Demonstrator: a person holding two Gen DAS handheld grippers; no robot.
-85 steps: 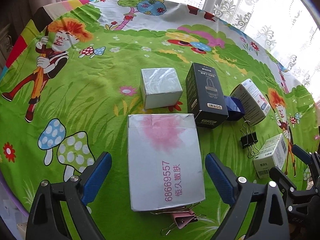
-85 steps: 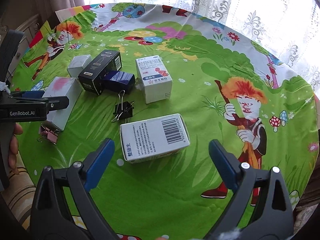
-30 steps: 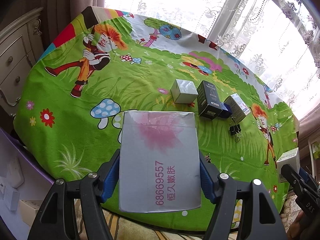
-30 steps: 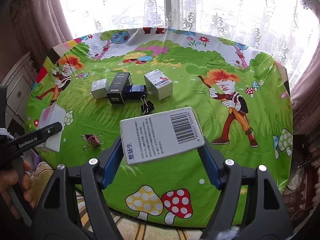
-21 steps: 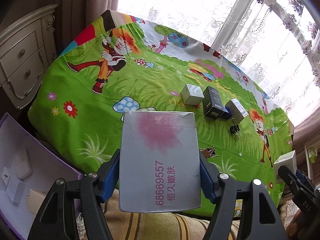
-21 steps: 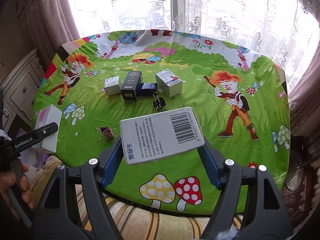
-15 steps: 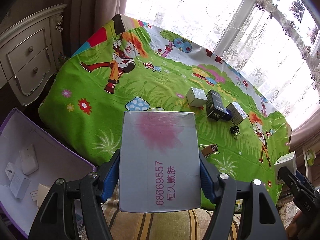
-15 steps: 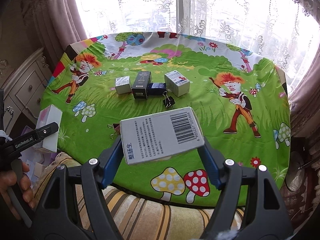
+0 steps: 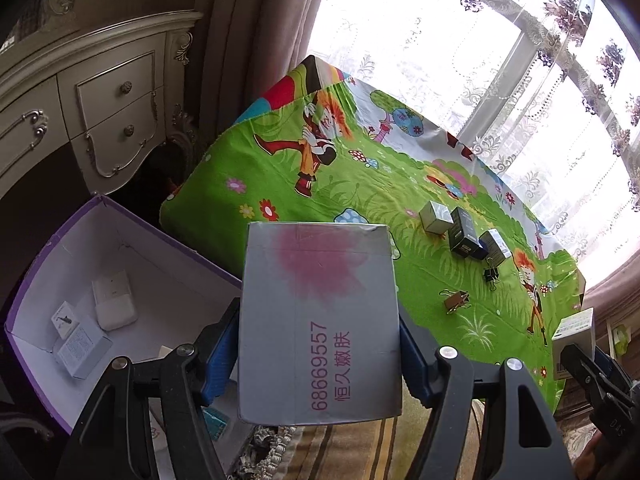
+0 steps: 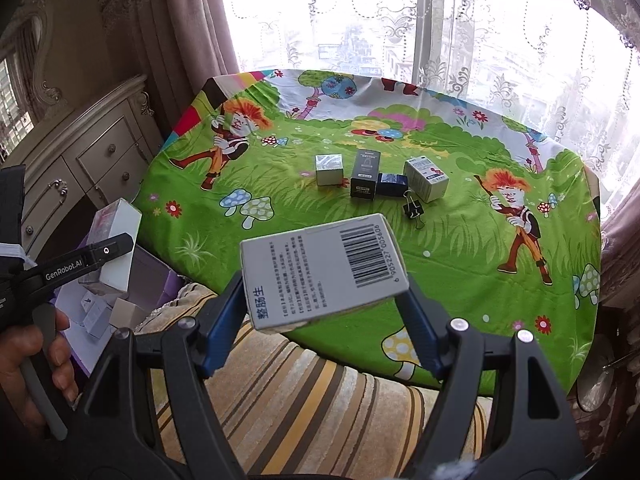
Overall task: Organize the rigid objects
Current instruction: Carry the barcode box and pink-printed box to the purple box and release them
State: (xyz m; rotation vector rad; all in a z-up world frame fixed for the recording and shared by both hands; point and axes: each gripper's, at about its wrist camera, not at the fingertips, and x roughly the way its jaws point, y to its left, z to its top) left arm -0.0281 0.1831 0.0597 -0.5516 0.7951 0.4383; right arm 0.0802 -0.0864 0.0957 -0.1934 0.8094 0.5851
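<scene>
My left gripper (image 9: 318, 356) is shut on a grey box with a pink blotch (image 9: 320, 312) and holds it in the air off the table's near edge, beside an open purple bin (image 9: 116, 292). My right gripper (image 10: 322, 312) is shut on a white barcoded medicine box (image 10: 320, 268), held above a striped cushion. On the green cartoon tablecloth (image 10: 304, 240) lie a silver box (image 10: 329, 169), a black box (image 10: 365, 174), a dark blue box (image 10: 391, 184), a white medicine box (image 10: 426, 179) and a black binder clip (image 10: 414, 210).
The purple bin holds several small white boxes (image 9: 114, 300). A pink binder clip (image 9: 456, 300) lies on the cloth. A cream dresser (image 9: 92, 112) stands left of the table. A striped cushion (image 10: 320, 400) lies below the table's near edge. Curtains and a window are behind.
Both grippers closed on their boxes, lifted them and drew back from the table. The left one has swung left, bringing the purple bin into view.
</scene>
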